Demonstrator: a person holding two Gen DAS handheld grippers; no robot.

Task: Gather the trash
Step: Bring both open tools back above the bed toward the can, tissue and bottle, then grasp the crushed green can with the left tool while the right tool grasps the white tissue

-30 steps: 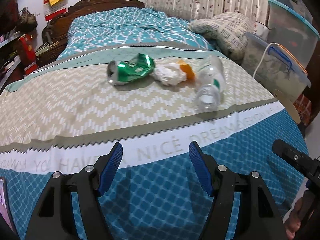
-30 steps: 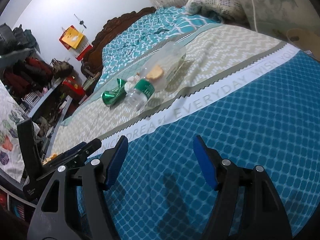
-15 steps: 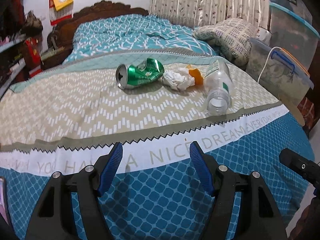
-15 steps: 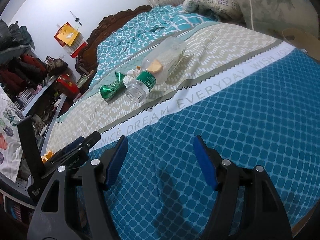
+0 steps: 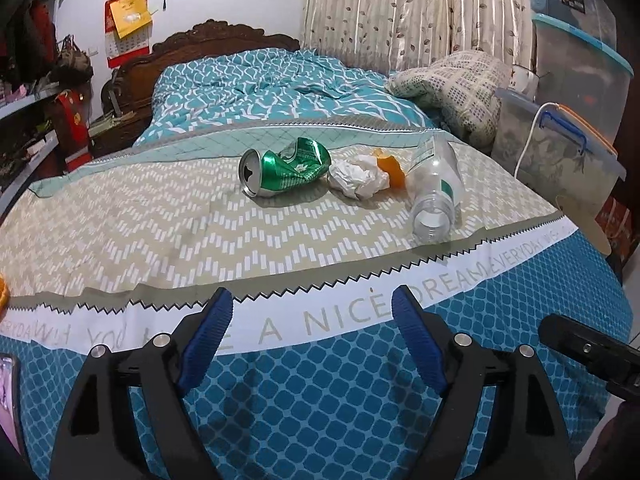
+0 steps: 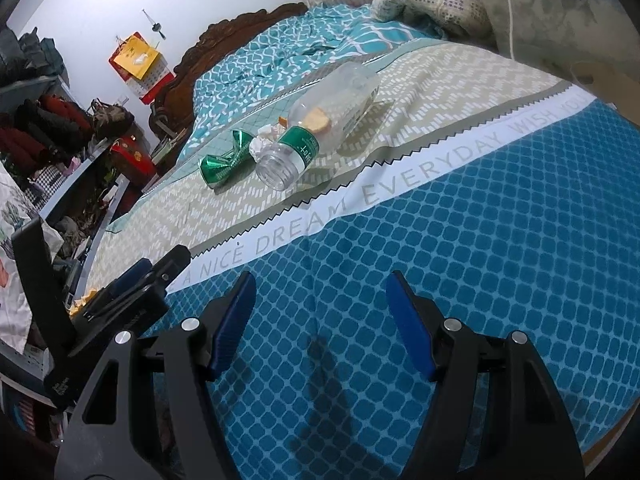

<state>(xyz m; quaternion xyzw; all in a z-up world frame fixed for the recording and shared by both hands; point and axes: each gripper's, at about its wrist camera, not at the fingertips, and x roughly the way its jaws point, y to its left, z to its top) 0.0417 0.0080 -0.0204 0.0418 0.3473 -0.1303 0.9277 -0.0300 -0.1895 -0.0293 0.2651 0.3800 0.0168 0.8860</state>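
Left gripper (image 5: 312, 336) fingers just widened — nothing between them; right gripper (image 6: 320, 320) — unchanged, apart, empty

From the right wrist, the bottle (image 6: 320, 128) hides most of the paper wad (image 6: 260, 145) and orange scrap (image 6: 316, 125). At 9 o'clock in the left view, a phone (image 5: 9, 392) is cut off by the edge.

Both wrist cameras look down from the foot of the teal patterned bed (image 5: 360, 408), the right from further right, sharing the crushed green can (image 5: 286, 168).
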